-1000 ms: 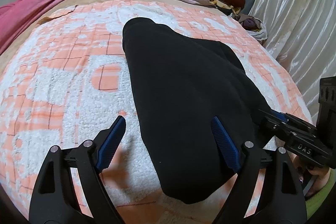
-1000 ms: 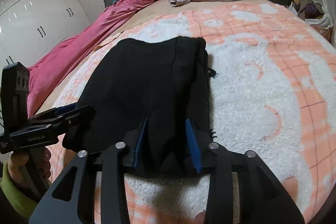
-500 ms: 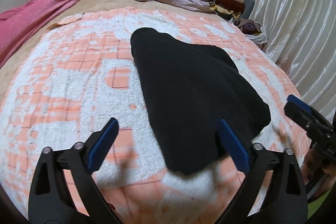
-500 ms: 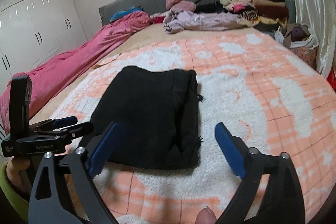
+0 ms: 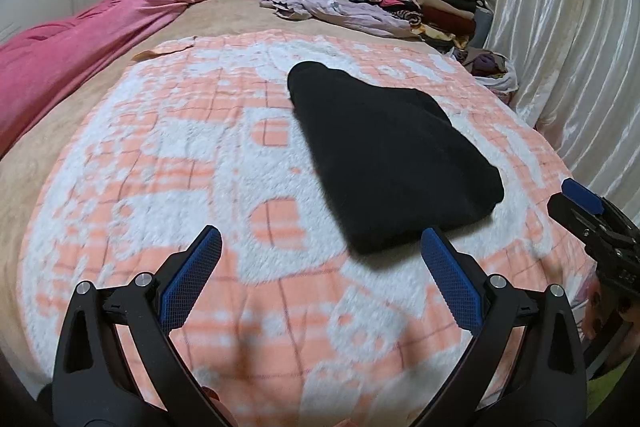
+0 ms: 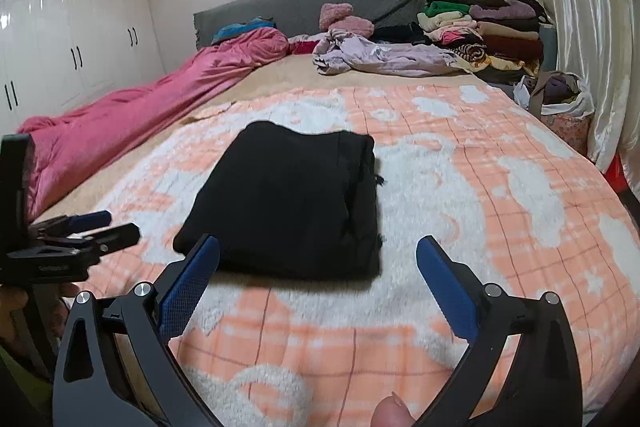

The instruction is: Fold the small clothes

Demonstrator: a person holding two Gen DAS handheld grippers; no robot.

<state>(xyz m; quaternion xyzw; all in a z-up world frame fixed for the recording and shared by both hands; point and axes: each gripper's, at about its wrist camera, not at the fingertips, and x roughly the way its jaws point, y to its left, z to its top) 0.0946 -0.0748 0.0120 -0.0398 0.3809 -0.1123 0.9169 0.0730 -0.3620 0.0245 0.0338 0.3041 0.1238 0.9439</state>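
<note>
Plainly, the bed [image 6: 360, 95] carries everything, and the orange-and-white blanket [image 6: 500, 211] spread over it serves as the landmark. On the blanket's middle lies the black garment [image 6: 296, 199], already a compact folded rectangle with nothing gripping it. Beyond the blanket's far edge, by the headboard, sits a stack of folded clothes [image 6: 492, 27], with a loose lilac garment [image 6: 384, 57] in front of it and a pink duvet [image 6: 132, 119] along the blanket's left side.

The left hand-held gripper [image 5: 320, 275] hangs above the blanket's near edge, jaws spread wide and empty, the garment just ahead of its right finger. The right hand-held gripper [image 6: 318, 277] is likewise released and empty, short of the garment's near hem.

The fold looks finished, so the step in hand is probably clearing away or moving the bundle. To do it well, I would keep both sets of jaws clear of the nap so nothing snags, and take the bundle at two opposite edges, pinching all layers together so it does not unfold.
</note>
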